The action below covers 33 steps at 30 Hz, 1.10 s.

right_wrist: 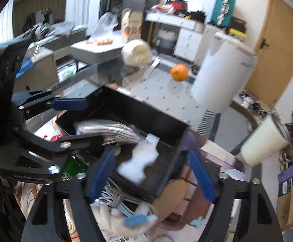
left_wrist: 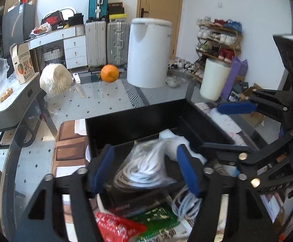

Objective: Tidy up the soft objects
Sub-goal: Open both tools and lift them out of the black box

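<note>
A black open box (left_wrist: pixel 138 121) (right_wrist: pixel 146 117) sits on the glass table. Inside it lie a clear bag of white cords (left_wrist: pixel 146 161) (right_wrist: pixel 110 131) and a white foam piece (left_wrist: pixel 172 143) (right_wrist: pixel 140 161). My left gripper (left_wrist: pixel 146 169) is open, its blue fingers straddling the bag just above it. My right gripper (right_wrist: pixel 152 171) is open and empty over the box's near part, with the foam piece between its fingers. More white cable (left_wrist: pixel 186 201) (right_wrist: pixel 118 199) lies in front of the box, with a white plush toy (right_wrist: pixel 126 221).
An orange (left_wrist: pixel 109 73) (right_wrist: pixel 179 72), a large white cylinder (left_wrist: pixel 148 52) (right_wrist: pixel 223 70), a smaller cream cup (left_wrist: pixel 213 78) (right_wrist: pixel 263 143) and a wrapped cream bundle (left_wrist: pixel 54 79) (right_wrist: pixel 136 52) stand beyond the box. Red and green packets (left_wrist: pixel 130 225) lie near me.
</note>
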Each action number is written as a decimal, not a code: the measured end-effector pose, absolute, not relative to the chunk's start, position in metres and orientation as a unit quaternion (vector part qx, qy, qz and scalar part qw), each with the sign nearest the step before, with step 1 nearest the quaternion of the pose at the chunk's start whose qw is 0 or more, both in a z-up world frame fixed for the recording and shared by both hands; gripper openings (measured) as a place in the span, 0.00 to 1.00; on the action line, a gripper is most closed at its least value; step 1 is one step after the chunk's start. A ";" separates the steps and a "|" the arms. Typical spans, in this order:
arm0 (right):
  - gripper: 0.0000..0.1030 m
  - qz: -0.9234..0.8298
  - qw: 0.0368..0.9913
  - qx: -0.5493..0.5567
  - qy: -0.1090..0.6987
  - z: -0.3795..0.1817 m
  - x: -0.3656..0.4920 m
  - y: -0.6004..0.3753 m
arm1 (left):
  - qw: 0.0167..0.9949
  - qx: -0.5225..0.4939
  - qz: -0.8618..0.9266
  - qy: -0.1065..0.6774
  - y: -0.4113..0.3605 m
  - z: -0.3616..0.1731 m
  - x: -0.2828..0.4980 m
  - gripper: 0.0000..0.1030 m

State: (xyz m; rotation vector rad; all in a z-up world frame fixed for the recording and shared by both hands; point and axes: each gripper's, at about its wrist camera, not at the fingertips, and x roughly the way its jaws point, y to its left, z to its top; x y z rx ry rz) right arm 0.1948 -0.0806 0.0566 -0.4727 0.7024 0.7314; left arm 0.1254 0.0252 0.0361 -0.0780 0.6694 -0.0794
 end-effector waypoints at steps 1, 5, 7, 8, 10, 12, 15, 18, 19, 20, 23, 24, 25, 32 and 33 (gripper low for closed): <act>0.82 0.343 0.853 -0.216 0.330 0.059 0.192 -0.086 | 0.945 -0.040 -0.038 0.323 0.026 0.038 0.121 0.86; 0.98 0.330 0.872 -0.162 0.322 0.066 0.177 -0.113 | 0.954 -0.046 -0.020 0.296 0.031 0.045 0.099 0.99; 0.99 0.332 0.876 -0.133 0.323 0.066 0.170 -0.125 | 0.956 -0.053 -0.014 0.287 0.033 0.047 0.090 1.00; 0.99 0.336 0.875 -0.120 0.327 0.064 0.167 -0.131 | 0.957 -0.055 -0.011 0.284 0.034 0.047 0.086 1.00; 0.99 0.336 0.873 -0.097 0.339 0.060 0.162 -0.142 | 0.960 -0.059 -0.005 0.275 0.035 0.047 0.076 1.00; 0.99 0.325 0.877 -0.078 0.344 0.055 0.157 -0.149 | 0.960 -0.060 -0.004 0.272 0.036 0.047 0.069 1.00; 0.99 0.320 0.875 -0.055 0.359 0.050 0.154 -0.159 | 0.962 -0.056 -0.001 0.266 0.036 0.046 0.057 1.00; 0.99 0.313 0.875 -0.047 0.367 0.047 0.151 -0.165 | 0.963 -0.050 0.005 0.265 0.036 0.043 0.047 1.00; 0.99 0.313 0.876 -0.048 0.364 0.048 0.148 -0.166 | 0.963 -0.049 0.007 0.265 0.036 0.041 0.044 1.00; 0.99 0.312 0.878 -0.045 0.361 0.048 0.145 -0.169 | 0.963 -0.049 0.008 0.265 0.035 0.040 0.042 1.00; 0.99 0.321 0.874 -0.030 0.363 0.046 0.141 -0.173 | 0.962 -0.048 0.015 0.268 0.037 0.034 0.038 1.00; 0.99 0.324 0.873 -0.036 0.362 0.044 0.139 -0.170 | 0.962 -0.047 0.017 0.270 0.036 0.031 0.037 1.00; 0.99 0.324 0.873 -0.043 0.361 0.043 0.137 -0.168 | 0.961 -0.046 0.017 0.271 0.036 0.029 0.036 1.00; 0.99 0.333 0.863 -0.058 0.375 0.033 0.136 -0.160 | 0.957 -0.018 0.022 0.290 0.031 0.015 0.036 1.00; 0.99 0.334 0.862 -0.059 0.377 0.031 0.135 -0.160 | 0.955 -0.017 0.021 0.294 0.032 0.013 0.037 1.00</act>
